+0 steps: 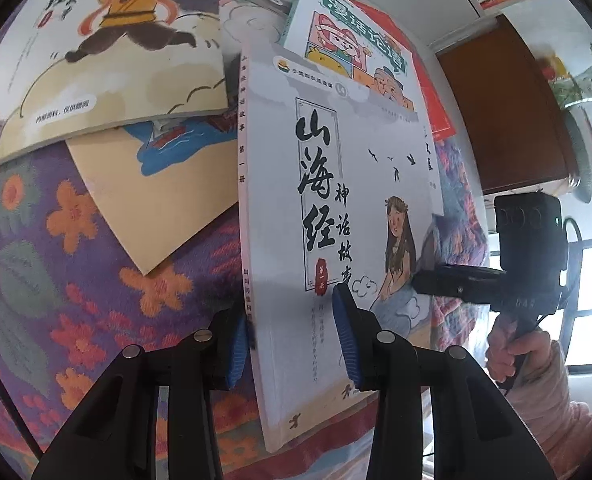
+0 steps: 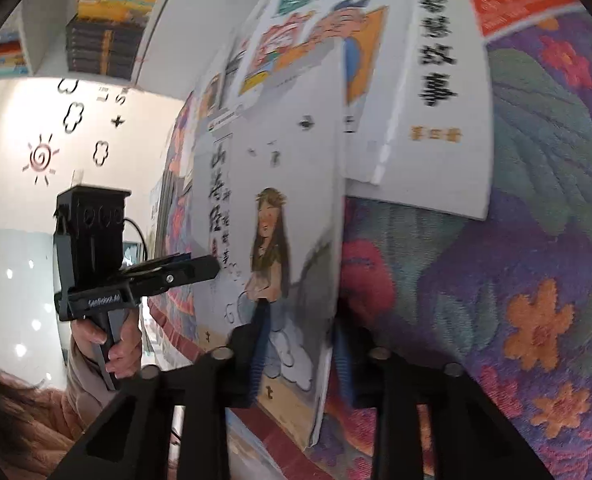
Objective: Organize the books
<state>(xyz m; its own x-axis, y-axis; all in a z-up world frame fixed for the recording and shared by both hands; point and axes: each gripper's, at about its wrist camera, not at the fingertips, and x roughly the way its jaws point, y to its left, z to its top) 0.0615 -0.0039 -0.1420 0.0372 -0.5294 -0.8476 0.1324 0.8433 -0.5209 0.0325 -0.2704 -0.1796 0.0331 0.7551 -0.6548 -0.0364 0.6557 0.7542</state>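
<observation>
White book (image 1: 335, 216) stands nearly upright above the flowered blanket (image 1: 76, 280), long axis running away from me, my left gripper (image 1: 292, 344) clamping its spine edge and my right gripper (image 2: 299, 360) its opposite edge.

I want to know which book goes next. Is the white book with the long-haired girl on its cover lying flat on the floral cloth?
No. The white book stands on edge, clamped between the left gripper pads.

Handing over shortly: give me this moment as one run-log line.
left gripper: shut on white book | right gripper: shut on same book's opposite edge | book: lifted on edge over floral blanket | other books: scattered
</observation>
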